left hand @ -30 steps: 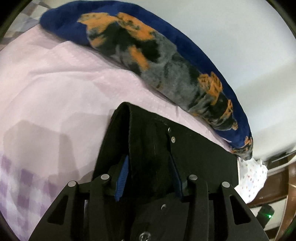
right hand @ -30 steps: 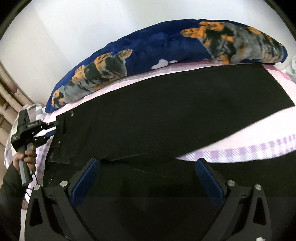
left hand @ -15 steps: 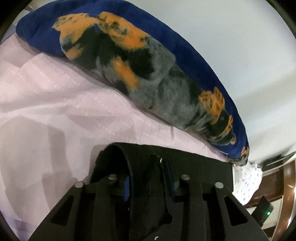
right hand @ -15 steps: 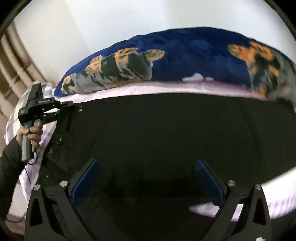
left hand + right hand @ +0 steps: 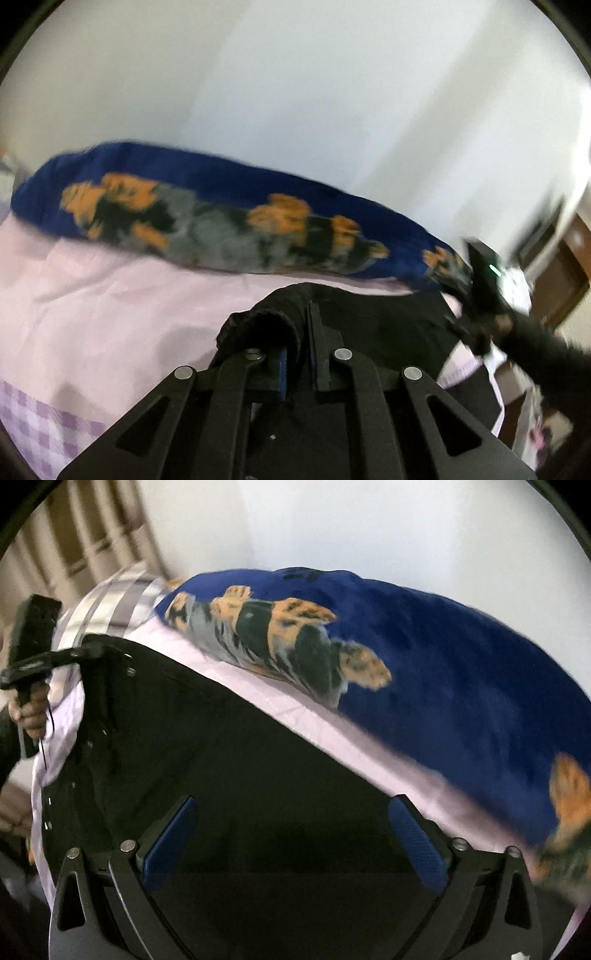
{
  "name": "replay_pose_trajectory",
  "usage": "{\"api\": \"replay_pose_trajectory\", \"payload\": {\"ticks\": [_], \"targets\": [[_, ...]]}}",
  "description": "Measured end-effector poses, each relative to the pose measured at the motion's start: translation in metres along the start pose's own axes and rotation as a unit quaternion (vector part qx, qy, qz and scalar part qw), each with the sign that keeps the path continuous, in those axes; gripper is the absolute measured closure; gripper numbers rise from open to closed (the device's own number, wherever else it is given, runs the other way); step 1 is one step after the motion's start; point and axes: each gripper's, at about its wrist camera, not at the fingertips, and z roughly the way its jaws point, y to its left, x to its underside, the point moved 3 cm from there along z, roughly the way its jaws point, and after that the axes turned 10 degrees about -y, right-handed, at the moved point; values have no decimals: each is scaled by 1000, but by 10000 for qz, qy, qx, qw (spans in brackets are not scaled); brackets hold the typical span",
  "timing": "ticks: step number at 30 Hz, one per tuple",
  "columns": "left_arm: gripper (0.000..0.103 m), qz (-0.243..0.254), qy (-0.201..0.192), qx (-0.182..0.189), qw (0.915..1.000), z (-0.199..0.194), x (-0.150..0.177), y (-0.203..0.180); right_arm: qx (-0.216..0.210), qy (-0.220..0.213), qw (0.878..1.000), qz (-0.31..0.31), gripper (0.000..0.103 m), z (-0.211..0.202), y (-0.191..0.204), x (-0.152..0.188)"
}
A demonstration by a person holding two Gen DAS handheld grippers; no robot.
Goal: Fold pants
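Left wrist, claw (image 5: 301, 345) raised pants (image 5: 388, 321) higher

Pants (image 5: 229, 760): matt black woven cloth with small shiny metal rivets. Blanket (image 5: 229, 225), beyond the pants: plush, fuzzy fleece. Sheet (image 5: 110, 302) under the pants: smooth pink cloth. Gripper pads (image 5: 415, 843): textured blue rubber on matt black plastic.

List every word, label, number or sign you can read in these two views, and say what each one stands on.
No text can be read.
Left gripper: a pale mark on its arm, too blurred to read.
Black pants, blue blanket, pink sheet: no lettering.
Device with green light: a light only.
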Motion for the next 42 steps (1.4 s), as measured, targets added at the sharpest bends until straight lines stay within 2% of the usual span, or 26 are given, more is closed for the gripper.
{"api": "replay_pose_trajectory", "payload": {"ticks": [5,6,8,11,13,14,16,17,21,25,30,33,37,42], "targets": [[95,246,-104,292,9992,-19,0,-23,-639,569,9952,-483,17,29,-18,-16],[95,167,8,296,9994,-22,0,-25,-717,710,9932,-585,21,36,-22,-16],[95,205,-4,291,9994,-28,0,-28,-878,971,9891,-678,26,46,-27,-16],[95,268,-43,276,9993,-35,1,-27,-973,1207,9842,-850,41,56,-36,-16],[95,250,-58,253,9994,-36,0,-26,-1092,1297,9816,-884,59,56,-40,-13],[95,239,-54,244,9994,-38,-1,-26,-1106,1329,9810,-877,64,55,-41,-12],[95,246,-20,141,9996,-33,0,-23,-1039,1343,9820,-826,86,52,-43,-10],[95,264,-18,89,9996,-31,1,-23,-943,1305,9835,-823,90,50,-41,-9],[95,390,-90,-248,9989,-30,0,-20,-464,887,9911,-876,94,20,-23,-8],[95,374,-85,-276,9989,-45,4,-23,122,365,9961,-793,94,-37,6,4],[95,526,36,-151,9985,-77,20,-46,632,27,9962,-597,94,-92,46,41],[95,702,268,-100,9971,-98,42,-62,811,-18,9959,-403,95,-114,68,76],[94,892,820,-161,9925,-122,87,-79,828,17,9965,121,95,-126,89,124],[93,1097,1542,-348,9813,-135,149,-88,774,259,9962,317,96,-115,113,166]]}}
